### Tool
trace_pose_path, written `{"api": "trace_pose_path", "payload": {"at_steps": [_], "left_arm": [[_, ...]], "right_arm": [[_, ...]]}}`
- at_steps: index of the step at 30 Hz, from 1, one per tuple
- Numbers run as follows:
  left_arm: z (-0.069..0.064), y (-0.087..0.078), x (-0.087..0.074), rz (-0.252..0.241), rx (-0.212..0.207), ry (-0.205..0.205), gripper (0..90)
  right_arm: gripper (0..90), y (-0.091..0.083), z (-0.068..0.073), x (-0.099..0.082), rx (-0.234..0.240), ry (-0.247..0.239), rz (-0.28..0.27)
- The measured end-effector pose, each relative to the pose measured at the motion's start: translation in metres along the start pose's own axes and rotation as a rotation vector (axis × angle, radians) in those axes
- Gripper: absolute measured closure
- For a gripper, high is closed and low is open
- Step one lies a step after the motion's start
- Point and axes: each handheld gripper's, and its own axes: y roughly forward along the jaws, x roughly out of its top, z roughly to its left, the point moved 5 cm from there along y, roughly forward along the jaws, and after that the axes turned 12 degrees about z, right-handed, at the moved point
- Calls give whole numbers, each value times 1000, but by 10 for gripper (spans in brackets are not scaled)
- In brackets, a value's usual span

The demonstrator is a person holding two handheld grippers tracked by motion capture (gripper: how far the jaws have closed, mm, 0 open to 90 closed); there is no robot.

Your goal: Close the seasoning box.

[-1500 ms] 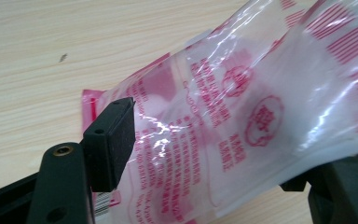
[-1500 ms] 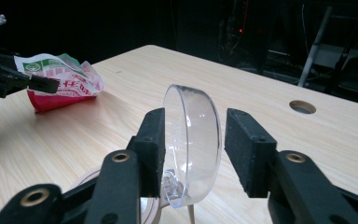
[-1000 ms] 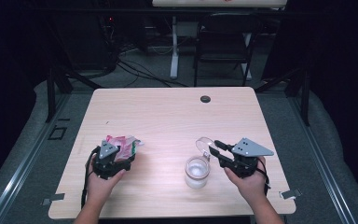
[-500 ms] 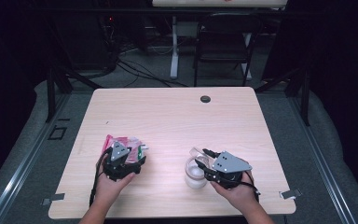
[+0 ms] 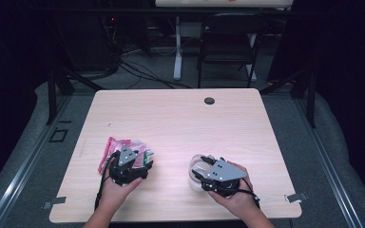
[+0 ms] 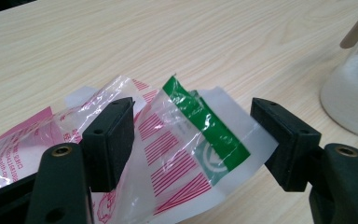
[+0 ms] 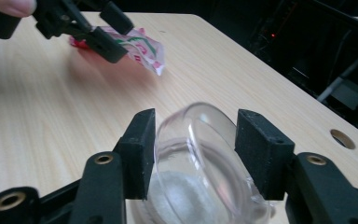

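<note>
**A:** Where is the plastic packet (image 5: pixel 123 148) sitting?

**B:** On the wooden table (image 5: pixel 180 123), at about seven o'clock from the table's middle in the high view. It is clear film printed with red stripes and a green band, and it lies crumpled with one end lifted.

**A:** And the left gripper (image 5: pixel 134 164)?

**B:** It is right over the packet's near end. In the left gripper view its jaws stand wide, with the packet's green-banded end (image 6: pixel 200 126) between them. The left jaw's pad lies against the film; the right pad is at the film's far edge, and I cannot tell whether it touches.

**A:** What about the right gripper (image 5: pixel 204 172)?

**B:** It is at about five o'clock from the table's middle, by the front edge, at a clear plastic cup (image 5: pixel 198 172) with something white in its bottom. Its jaws have just been opening and now stand wide, one on each side of the cup's rim (image 7: pixel 200 140). The cup is between them and looks tilted; the pads sit just beside its wall rather than squeezing it.

**A:** How far apart are cup and packet?

**B:** Near each other, not touching; the cup lies at three o'clock from the packet.
</note>
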Motion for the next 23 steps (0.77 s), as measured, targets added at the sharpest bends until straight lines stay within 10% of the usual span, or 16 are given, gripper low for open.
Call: {"api": "trace_pose_path", "payload": {"at_steps": [23], "left_arm": [[-23,-15,8,-32,-23,28,323]], "right_arm": [[467,-19,-37,-4,19,205,-88]]}}
